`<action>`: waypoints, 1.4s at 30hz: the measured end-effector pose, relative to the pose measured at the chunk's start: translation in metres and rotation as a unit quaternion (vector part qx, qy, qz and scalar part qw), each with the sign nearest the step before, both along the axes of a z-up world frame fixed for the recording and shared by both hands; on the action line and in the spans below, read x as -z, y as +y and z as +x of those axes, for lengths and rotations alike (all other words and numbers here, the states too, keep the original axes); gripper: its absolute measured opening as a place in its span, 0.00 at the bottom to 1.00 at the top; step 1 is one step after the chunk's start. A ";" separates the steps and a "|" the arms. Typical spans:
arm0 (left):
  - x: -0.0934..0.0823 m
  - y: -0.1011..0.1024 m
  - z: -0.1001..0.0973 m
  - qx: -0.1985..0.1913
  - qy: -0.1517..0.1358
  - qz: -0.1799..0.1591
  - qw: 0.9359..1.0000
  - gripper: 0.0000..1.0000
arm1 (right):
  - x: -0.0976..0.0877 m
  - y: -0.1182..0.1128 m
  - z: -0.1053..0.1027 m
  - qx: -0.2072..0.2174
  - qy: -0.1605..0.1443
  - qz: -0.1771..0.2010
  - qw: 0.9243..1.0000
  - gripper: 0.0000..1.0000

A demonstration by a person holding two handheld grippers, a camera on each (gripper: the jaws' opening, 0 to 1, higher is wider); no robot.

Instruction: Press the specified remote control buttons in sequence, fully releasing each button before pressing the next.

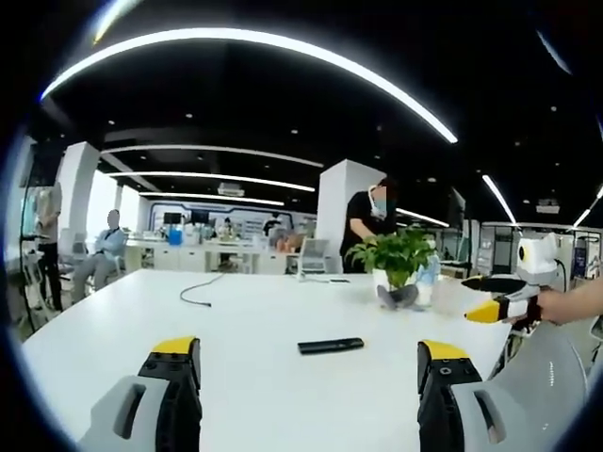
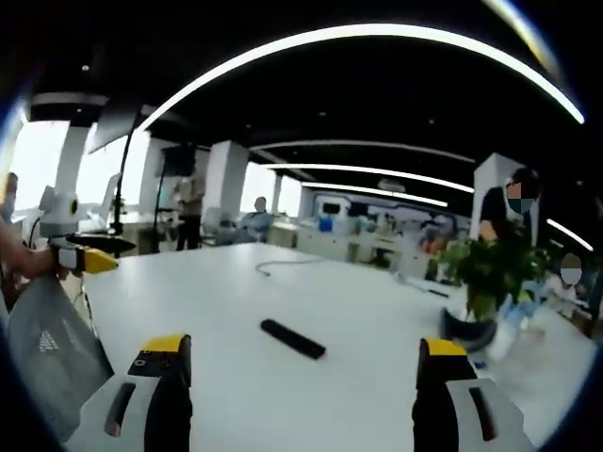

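Where the left gripper view begins at far left: seated person (image 1: 105,247) beside a white pillar, upper left. Lower left and lower right, 2 yellow-tipped jaws of the left gripper (image 1: 311,363), spread wide apart, nothing held between them. Black remote control (image 1: 331,346) flat on the white table (image 1: 245,311), centre frame, ahead of the jaws and apart from them. Dark cable (image 1: 196,292) on the table, left of centre. Potted plant (image 1: 399,256) right of centre; standing person (image 1: 367,218) behind it. Right gripper (image 1: 497,303) at right edge, held in a hand (image 1: 570,303); its spread hard to read there.

In the right gripper view, left gripper at left edge; own jaws wide apart, nothing held; remote at centre; plant at right.
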State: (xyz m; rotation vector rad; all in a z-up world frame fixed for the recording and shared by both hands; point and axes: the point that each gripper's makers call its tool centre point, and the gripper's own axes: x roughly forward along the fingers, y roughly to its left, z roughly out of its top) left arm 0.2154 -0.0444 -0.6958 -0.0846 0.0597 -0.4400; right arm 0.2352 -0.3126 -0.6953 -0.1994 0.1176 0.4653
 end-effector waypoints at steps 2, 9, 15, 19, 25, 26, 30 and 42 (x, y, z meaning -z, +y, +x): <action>0.002 0.000 0.000 0.004 0.011 -0.013 1.000 0.99 | 0.000 -0.001 0.002 0.004 0.001 0.005 1.000 0.99; 0.002 -0.003 -0.002 0.007 0.006 0.000 1.000 0.98 | 0.012 -0.015 0.003 0.028 0.030 0.016 0.999 0.99; -0.001 -0.004 -0.003 0.011 0.000 -0.002 1.000 0.98 | 0.011 -0.017 0.002 0.035 0.024 0.010 0.999 0.99; -0.004 -0.002 -0.003 0.006 -0.010 -0.005 1.000 0.98 | 0.011 -0.015 0.001 0.032 0.023 0.003 0.999 0.99; 0.002 -0.004 -0.003 0.011 0.003 0.006 1.000 0.98 | 0.009 -0.016 0.001 0.038 0.023 0.010 0.999 0.99; 0.002 -0.005 -0.003 0.012 0.002 0.007 1.000 0.98 | 0.009 -0.016 0.000 0.038 0.023 0.011 0.999 0.99; 0.003 -0.003 -0.003 0.011 0.002 0.008 1.000 0.98 | 0.008 -0.015 -0.001 0.039 0.024 0.017 0.999 0.99; 0.000 0.001 -0.003 0.007 0.003 -0.017 1.000 0.97 | 0.012 -0.011 -0.002 0.030 0.054 0.075 0.995 0.96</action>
